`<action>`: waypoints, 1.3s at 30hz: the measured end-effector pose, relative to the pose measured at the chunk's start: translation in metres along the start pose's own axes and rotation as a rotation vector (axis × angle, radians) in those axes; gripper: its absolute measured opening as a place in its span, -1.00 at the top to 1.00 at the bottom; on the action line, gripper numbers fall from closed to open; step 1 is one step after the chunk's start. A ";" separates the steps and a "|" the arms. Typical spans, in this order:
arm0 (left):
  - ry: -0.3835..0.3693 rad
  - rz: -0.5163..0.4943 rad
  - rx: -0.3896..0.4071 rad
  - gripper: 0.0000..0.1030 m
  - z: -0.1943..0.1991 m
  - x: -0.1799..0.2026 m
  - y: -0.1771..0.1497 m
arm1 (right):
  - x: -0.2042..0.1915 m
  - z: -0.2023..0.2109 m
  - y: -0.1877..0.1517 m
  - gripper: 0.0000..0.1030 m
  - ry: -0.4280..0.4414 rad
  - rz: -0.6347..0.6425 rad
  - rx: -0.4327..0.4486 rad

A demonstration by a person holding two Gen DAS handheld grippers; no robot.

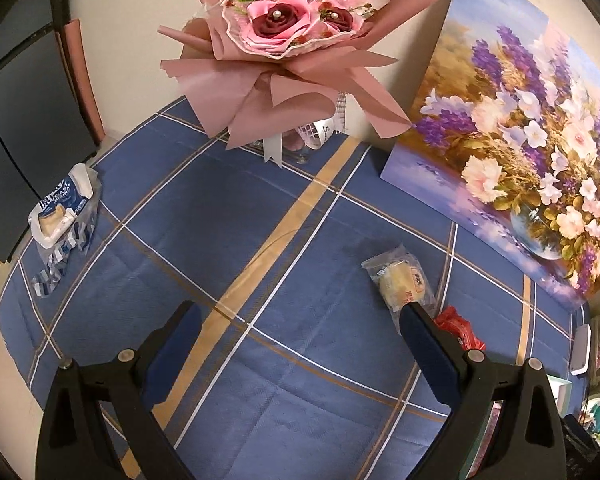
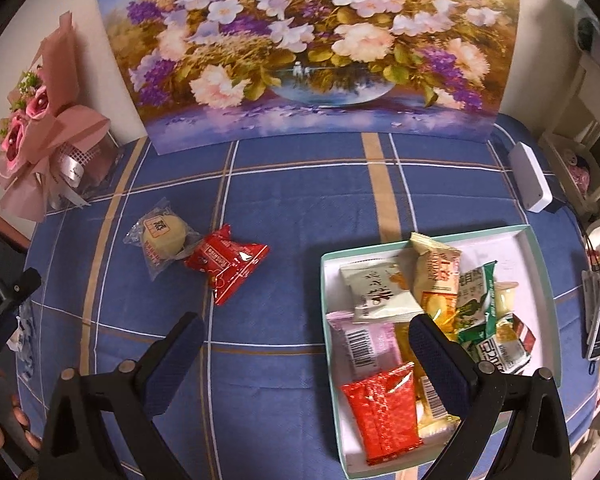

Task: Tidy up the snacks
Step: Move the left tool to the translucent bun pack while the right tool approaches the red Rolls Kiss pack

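- I see a blue plaid cloth (image 2: 284,208) covering the bench, with a flower painting (image 2: 308,48) along its back edge.
- The red snack packet (image 2: 226,262) lies flat, its long axis diagonal.
- Both my left gripper (image 1: 300,336) and right gripper (image 2: 306,338) have fingers wide, empty.

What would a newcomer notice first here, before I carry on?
The big floral painting leaning on the wall behind the blue plaid tablecloth, with the pink rose bouquet to its left. Then the white tray piled with snack packets, and two loose ones left of it: a red packet touching a clear-wrapped pastry.

Dim warm indoor light, soft shadows, strong fisheye bending, dark vignetted corners
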State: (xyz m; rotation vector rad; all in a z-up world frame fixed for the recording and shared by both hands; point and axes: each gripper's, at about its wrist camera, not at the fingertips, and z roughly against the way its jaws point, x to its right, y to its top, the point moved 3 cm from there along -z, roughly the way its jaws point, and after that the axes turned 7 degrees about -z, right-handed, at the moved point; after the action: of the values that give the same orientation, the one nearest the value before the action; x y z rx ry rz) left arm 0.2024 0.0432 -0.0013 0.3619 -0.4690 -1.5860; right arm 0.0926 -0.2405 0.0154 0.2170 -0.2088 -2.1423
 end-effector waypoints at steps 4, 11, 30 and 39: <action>-0.010 -0.003 -0.010 -0.93 -0.006 0.004 0.000 | -0.005 -0.007 -0.001 -1.00 -0.002 0.010 -0.009; -0.049 -0.028 -0.026 -0.93 -0.022 0.024 0.001 | -0.014 -0.020 0.000 -1.00 -0.002 0.023 -0.024; -0.103 -0.066 -0.065 -0.93 -0.080 0.065 0.006 | -0.045 -0.077 0.006 -1.00 0.044 0.099 -0.056; -0.168 -0.017 -0.052 -0.93 -0.102 0.066 0.013 | -0.055 -0.101 0.012 -1.00 0.060 0.117 -0.057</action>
State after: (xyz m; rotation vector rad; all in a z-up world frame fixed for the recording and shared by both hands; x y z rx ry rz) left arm 0.2595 -0.0314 -0.0796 0.1940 -0.5529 -1.6491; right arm 0.1552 -0.2078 -0.0759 0.2305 -0.1226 -2.0198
